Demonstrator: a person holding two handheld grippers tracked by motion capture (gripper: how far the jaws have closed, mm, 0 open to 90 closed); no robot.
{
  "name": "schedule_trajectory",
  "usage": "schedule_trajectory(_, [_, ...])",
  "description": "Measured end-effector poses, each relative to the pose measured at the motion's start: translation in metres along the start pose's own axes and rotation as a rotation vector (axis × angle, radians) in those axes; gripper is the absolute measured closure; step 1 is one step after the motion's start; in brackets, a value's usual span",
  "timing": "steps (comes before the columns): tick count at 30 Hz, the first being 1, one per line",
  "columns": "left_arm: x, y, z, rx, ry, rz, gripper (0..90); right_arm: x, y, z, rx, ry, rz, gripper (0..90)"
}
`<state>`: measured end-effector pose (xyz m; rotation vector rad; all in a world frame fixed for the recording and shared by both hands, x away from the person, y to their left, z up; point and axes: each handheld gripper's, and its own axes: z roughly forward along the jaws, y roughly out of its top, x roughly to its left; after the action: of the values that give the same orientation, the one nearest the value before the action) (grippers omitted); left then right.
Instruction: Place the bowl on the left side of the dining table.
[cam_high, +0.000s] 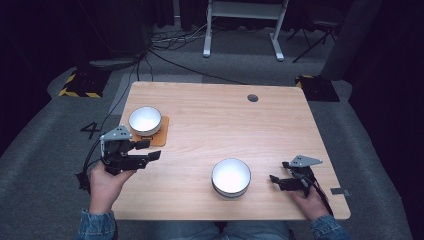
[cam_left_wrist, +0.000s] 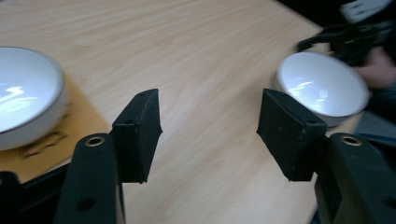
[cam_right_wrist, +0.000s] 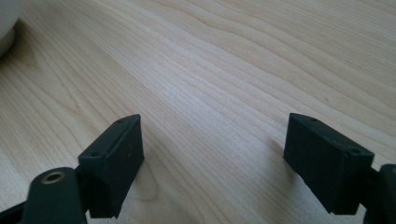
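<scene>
While held at the left edge of the wooden table (cam_high: 210, 125), left gripper (cam_high: 148, 150): jaws apart, nothing between them, bare wood in the gap as seen in the left gripper view. Positioned just beside the white bowl on the cork coaster (cam_high: 145, 120), near the coaster's (cam_high: 161, 135) front corner, not touching the bowl. Right gripper (cam_high: 278, 172): jaws apart, nothing between them, resting low over the table near the right front corner, pointed toward the second white bowl (cam_high: 231, 177). Second bowl located at the front centre of the table, between the two grippers, close to the right gripper but clear of it. Both bowls upright, empty.
</scene>
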<state>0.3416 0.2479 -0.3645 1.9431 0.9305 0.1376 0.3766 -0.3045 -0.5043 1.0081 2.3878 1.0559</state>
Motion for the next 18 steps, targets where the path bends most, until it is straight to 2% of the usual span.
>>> schedule_trajectory(2, [-0.001, -0.005, 0.000, -0.007, 0.031, 0.006, 37.6, 0.000, 0.000, 0.000, 0.000, 0.000, 0.000, 20.0])
schedule_trajectory(3, [0.000, -0.006, 0.000, -0.005, 0.030, 0.004, 37.6, 0.000, 0.000, 0.000, 0.000, 0.000, 0.000, 20.0])
schedule_trajectory(6, [-0.001, -0.012, 0.005, 0.024, 0.042, 0.001, 36.4, 0.000, 0.000, 0.000, 0.000, 0.000, -0.001, 20.0])
schedule_trajectory(9, [-0.002, -0.022, 0.013, 0.067, 0.062, 0.021, 35.6, 0.000, 0.000, 0.000, 0.000, 0.000, -0.001, 20.0])
schedule_trajectory(12, [-0.004, -0.030, 0.021, 0.099, 0.064, 0.035, 34.9, 0.000, 0.000, 0.000, 0.000, 0.000, 0.000, 20.0])
schedule_trajectory(17, [-0.007, -0.042, 0.036, 0.117, 0.057, 0.059, 34.9, 0.000, 0.000, 0.000, 0.000, 0.000, 0.000, 20.0])
schedule_trajectory(18, [-0.008, -0.046, 0.043, 0.145, 0.049, 0.063, 34.7, 0.000, 0.000, 0.000, 0.000, 0.000, -0.001, 20.0])
